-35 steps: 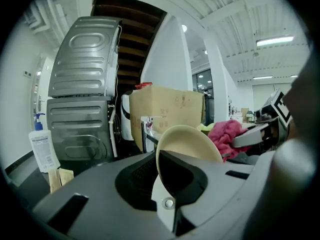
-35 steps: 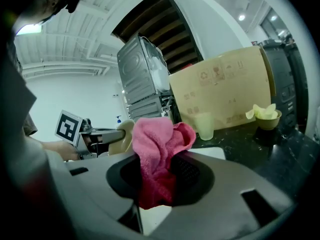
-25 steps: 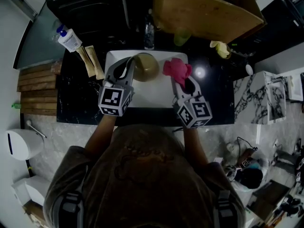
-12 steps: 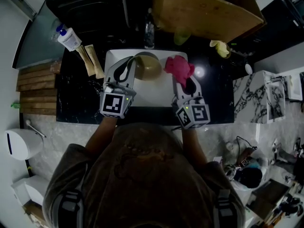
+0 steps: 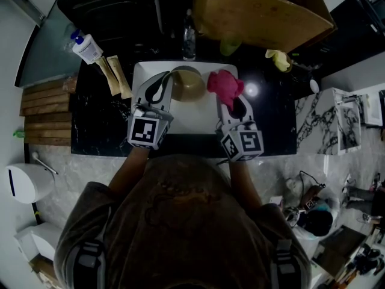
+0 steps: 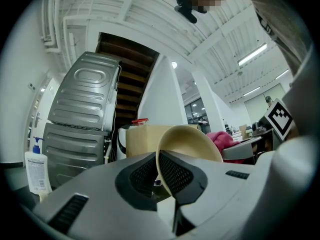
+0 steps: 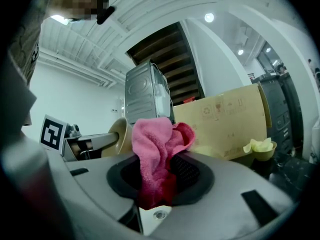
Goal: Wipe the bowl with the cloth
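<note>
Over the white tray (image 5: 206, 120) my left gripper (image 5: 166, 88) is shut on the rim of a tan bowl (image 5: 185, 83), held on its side with the opening toward the right. In the left gripper view the bowl (image 6: 186, 143) rises thin-edged between the jaws. My right gripper (image 5: 233, 104) is shut on a pink cloth (image 5: 224, 87), whose bunched top stands a short way right of the bowl. In the right gripper view the cloth (image 7: 156, 156) droops out of the jaws, with the bowl (image 7: 119, 135) to its left. Cloth and bowl look slightly apart.
A white pump bottle (image 5: 88, 49) and two wooden sticks (image 5: 115, 77) lie left of the tray on the black counter. A clear bottle (image 5: 189, 41), a green cup (image 5: 230, 47), a cardboard box (image 5: 258, 14) and a small dish (image 5: 278, 61) stand behind.
The right gripper and cloth have drifted slightly up and left, closer to the bowl. The left gripper holds the bowl nearly still.
</note>
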A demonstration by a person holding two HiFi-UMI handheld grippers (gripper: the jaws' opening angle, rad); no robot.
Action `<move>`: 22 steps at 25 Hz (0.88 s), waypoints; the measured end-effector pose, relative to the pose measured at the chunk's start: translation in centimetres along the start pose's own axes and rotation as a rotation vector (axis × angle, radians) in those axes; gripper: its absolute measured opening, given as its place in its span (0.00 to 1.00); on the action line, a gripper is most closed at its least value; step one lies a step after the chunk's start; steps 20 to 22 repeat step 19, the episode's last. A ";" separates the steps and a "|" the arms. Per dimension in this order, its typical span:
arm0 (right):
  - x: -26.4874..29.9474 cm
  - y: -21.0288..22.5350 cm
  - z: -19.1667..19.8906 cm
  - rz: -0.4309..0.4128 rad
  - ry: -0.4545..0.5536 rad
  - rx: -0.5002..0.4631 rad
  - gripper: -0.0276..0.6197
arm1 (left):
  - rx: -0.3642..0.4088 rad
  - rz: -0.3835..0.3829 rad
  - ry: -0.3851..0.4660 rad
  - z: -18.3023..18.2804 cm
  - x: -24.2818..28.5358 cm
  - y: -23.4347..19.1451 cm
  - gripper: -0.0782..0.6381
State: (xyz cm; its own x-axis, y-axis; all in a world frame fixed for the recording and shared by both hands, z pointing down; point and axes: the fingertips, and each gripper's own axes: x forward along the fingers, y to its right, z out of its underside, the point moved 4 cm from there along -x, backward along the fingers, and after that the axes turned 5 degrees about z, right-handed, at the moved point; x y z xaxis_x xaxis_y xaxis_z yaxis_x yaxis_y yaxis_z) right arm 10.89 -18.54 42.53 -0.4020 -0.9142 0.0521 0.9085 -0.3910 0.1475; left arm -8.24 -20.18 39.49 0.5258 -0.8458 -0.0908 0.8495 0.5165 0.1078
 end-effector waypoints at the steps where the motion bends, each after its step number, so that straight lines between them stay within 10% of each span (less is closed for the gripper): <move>1: 0.0 0.0 0.0 0.001 -0.002 0.002 0.22 | 0.001 0.000 -0.001 0.1 0.0 0.0 0.13; 22: 0.5 -0.4 0.0 -0.034 -0.020 -0.008 0.22 | -0.029 0.013 -0.041 1.4 0.1 0.2 0.13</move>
